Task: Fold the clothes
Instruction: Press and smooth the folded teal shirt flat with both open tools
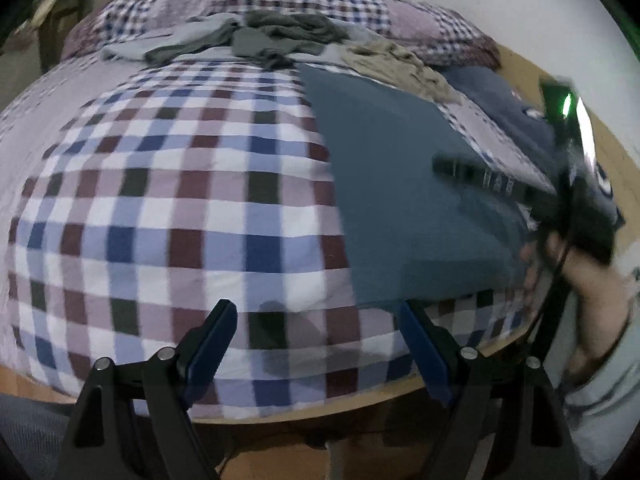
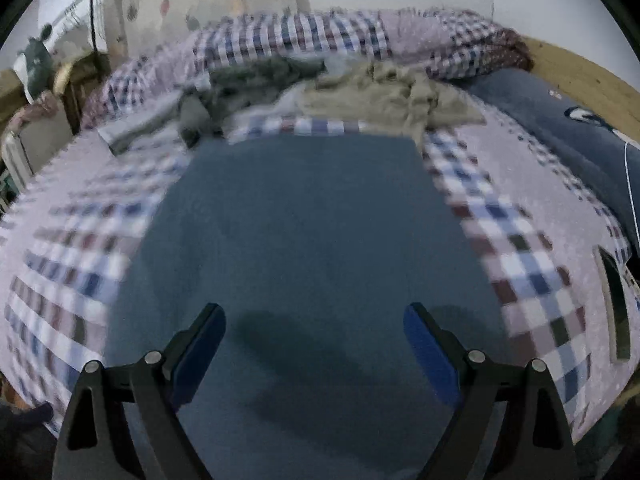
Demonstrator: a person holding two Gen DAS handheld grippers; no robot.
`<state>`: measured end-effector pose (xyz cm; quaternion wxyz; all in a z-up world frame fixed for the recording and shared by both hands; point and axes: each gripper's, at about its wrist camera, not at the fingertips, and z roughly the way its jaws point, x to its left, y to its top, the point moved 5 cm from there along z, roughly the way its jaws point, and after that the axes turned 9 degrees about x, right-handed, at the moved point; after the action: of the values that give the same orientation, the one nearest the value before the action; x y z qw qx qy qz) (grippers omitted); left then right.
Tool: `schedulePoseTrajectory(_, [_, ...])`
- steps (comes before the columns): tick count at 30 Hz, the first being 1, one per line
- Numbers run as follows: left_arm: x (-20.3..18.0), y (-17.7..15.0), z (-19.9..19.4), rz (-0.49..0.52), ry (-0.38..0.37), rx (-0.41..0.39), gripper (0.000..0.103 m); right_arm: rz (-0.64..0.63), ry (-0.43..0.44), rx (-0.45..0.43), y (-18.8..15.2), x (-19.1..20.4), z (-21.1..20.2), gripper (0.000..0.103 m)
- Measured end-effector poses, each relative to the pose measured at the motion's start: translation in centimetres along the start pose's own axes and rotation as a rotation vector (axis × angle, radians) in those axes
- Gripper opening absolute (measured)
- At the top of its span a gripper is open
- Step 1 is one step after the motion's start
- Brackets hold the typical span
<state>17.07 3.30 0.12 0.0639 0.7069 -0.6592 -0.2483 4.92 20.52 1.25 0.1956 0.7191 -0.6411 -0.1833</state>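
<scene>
A home bedroom: checked bedspread (image 1: 168, 200), pillows (image 2: 560, 128), strewn clothes (image 1: 280, 36).

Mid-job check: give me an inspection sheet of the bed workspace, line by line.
Surface: bed with checked cover, wooden frame edge at right.
Job's things: blue cloth lies flat and squared; grey clothes and tan garment crumpled behind it.
Clutter: navy pillow; dark flat object near right edge.
Grippers: left gripper open over the cover; right gripper open over the blue cloth.
Cables: thin white cord on the pillow.
Surroundings: patterned curtain, white wall.
</scene>
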Motion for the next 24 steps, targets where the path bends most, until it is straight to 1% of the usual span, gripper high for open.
schedulePoseTrajectory(1, [0.5,0.0,-0.2,-0.018,-0.007,-0.006,0.086,0.000,0.000,0.005,-0.7,-0.2,0.2,0.093])
schedulePoseTrajectory(3, [1.3,0.0,-0.4,-0.047,-0.022,-0.008,0.086,0.009,0.013,-0.028,-2.7,-0.5,-0.2,0.093])
schedulePoseTrajectory(6, [2.0,0.1,-0.2,-0.076,-0.040,0.000,0.086,0.011,0.020,-0.055,-5.9,-0.8,-1.8,0.093])
schedulePoseTrajectory(8, [2.2,0.2,0.0,-0.086,-0.051,0.004,0.086,-0.003,0.000,-0.028,-7.5,-0.3,-2.6,0.093])
schedulePoseTrajectory(11, [2.0,0.5,0.1,-0.090,-0.078,0.004,0.086,-0.023,0.030,0.070,-9.4,0.3,-3.0,0.093])
schedulePoseTrajectory(14, [1.8,1.0,0.0,-0.096,-0.109,-0.002,0.086,-0.091,0.019,0.136,-10.8,0.9,-3.0,0.093])
schedulePoseTrajectory(16, [1.7,1.2,-0.1,-0.108,-0.143,-0.003,0.086,-0.098,0.039,0.156,-11.4,0.9,-3.4,0.093])
schedulePoseTrajectory(18, [1.6,1.3,0.2,-0.118,-0.168,0.004,0.086,-0.091,0.055,0.129,-11.6,0.7,-4.6,0.093])
schedulePoseTrajectory(21, [1.6,1.6,0.3,-0.133,-0.205,0.008,0.086,-0.080,0.067,0.060,-11.5,0.2,-7.0,0.093])
schedulePoseTrajectory(24, [1.8,2.4,0.2,-0.157,-0.261,-0.002,0.086,-0.048,0.080,-0.012,-11.2,-0.8,-9.1,0.093])
